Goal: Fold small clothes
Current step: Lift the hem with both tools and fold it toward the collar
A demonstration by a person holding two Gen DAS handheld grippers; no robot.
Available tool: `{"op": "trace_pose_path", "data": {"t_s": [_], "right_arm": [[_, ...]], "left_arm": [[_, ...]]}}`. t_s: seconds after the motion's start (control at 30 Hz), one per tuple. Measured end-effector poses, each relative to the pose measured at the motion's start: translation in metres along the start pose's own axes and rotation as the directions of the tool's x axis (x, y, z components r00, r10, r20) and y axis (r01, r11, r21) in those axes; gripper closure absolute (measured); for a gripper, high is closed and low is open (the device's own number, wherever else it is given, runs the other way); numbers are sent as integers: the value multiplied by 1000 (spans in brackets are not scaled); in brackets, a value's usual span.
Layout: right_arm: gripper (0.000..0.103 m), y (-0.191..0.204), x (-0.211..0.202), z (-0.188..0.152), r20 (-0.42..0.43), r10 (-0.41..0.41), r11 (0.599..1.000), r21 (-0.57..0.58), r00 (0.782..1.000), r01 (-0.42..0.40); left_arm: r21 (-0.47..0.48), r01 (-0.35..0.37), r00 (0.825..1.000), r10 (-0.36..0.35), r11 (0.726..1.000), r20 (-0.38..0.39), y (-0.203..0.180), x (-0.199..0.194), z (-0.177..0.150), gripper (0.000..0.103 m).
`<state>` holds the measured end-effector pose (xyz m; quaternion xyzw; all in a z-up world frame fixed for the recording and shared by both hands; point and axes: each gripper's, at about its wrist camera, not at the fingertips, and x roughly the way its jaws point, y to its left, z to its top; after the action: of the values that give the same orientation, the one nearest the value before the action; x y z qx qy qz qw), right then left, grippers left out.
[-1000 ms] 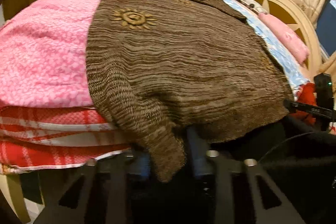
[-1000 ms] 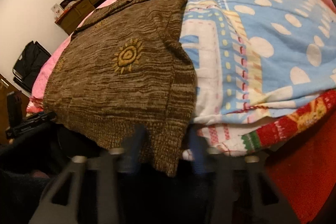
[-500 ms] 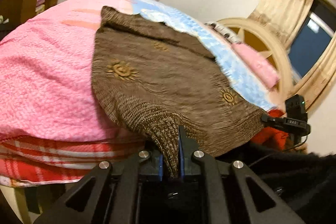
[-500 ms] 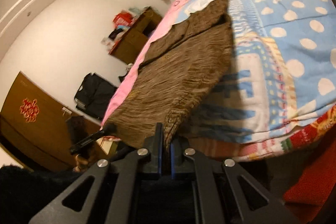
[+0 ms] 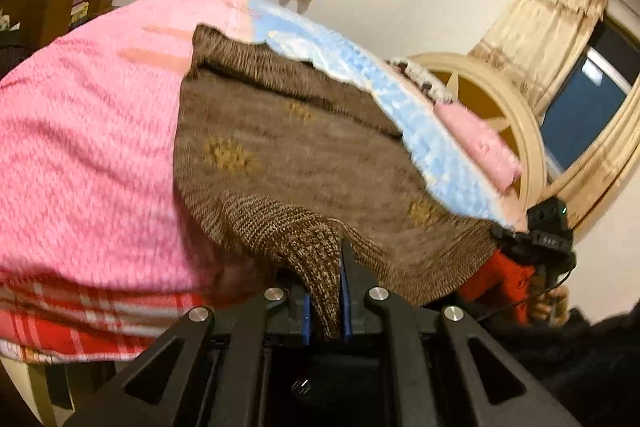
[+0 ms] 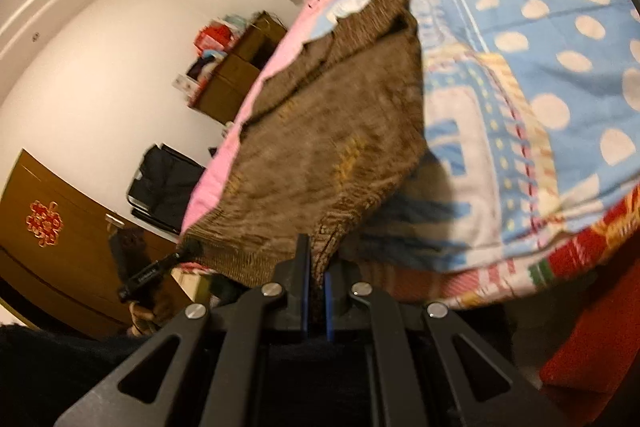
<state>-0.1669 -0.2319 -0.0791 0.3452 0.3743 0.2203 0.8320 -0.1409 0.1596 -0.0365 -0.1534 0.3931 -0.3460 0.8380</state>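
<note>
Left wrist view: the left claw (image 5: 325, 301) has its two blue-padded fingers (image 5: 345, 303) pressed together on a corner of the hem of a brown knit sweater (image 5: 304, 163), with only the knit fabric between the pads. The pinched corner is drawn into a narrow fold that runs down between the fingers. From there the sweater spreads away across the bed, its far edge lying at the line where a pink blanket (image 5: 80, 155) meets a blue quilt (image 5: 420, 131). Yellow sun-like motifs show on the knit, though the fabric is blurred. At the right, the right claw (image 5: 498, 231) is seen from the side, gripping the other hem corner. A pink pillow (image 5: 478, 147) lies beyond the quilt, by a round cream headboard (image 5: 524, 115).

Right wrist view: the right claw (image 6: 316, 291) is likewise closed, its fingers (image 6: 303, 291) clamping the near corner of the sweater (image 6: 332, 139), which is bunched into a thin ridge between them. The hem hangs slack between the two claws, lifted off the bed's near edge, and casts a shadow on the dotted blue quilt (image 6: 560, 87). At the left, the left claw (image 6: 188, 251) holds the opposite corner. A wooden cabinet (image 6: 236, 71) stands against the white wall behind.
</note>
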Motion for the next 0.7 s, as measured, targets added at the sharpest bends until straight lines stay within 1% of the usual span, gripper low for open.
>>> {"op": "trace_pose_path", "data": {"t_s": [0.17, 0.27, 0.4, 0.53, 0.7], "right_arm": [[94, 7, 0, 32, 47, 77, 997, 26, 996, -79], [94, 10, 4, 57, 74, 95, 994, 44, 993, -98], [94, 10, 12, 93, 108, 69, 996, 43, 992, -75], [94, 7, 25, 133, 144, 40, 998, 40, 989, -47], [94, -4, 51, 181, 149, -10, 999, 52, 989, 2]], "left_arm": [[-2, -15, 1000, 15, 1000, 25, -8, 8, 41, 93], [-8, -25, 999, 26, 1000, 47, -7, 16, 69, 93], [-15, -70, 995, 71, 997, 66, -2, 35, 111, 93], [-41, -114, 990, 117, 993, 76, 15, 63, 154, 93], [-76, -143, 985, 149, 987, 82, 35, 91, 197, 93]]}}
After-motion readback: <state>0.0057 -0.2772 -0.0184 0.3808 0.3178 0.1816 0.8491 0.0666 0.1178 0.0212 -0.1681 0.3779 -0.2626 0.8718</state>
